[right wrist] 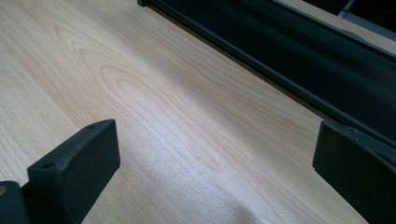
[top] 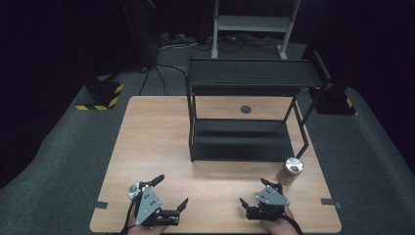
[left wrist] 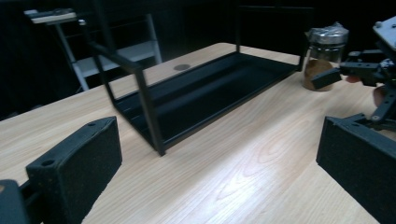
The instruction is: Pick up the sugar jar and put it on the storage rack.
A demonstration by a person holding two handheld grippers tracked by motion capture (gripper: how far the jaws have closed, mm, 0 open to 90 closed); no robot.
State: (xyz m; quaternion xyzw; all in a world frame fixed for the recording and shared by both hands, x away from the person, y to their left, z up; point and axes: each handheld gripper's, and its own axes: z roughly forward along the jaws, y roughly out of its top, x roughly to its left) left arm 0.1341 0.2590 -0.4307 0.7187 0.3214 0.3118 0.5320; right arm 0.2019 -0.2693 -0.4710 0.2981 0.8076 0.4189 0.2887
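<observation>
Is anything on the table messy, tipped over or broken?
Nothing stands out. The jar stands upright with its lid on, just off the front right corner of the black rack, which sits square on the table. No spill shows on the wood. The left gripper and right gripper are both open and hold nothing.

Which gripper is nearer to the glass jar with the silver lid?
The right gripper. It sits just in front of the jar, slightly to its left. The left gripper is far off, across the table.
</observation>
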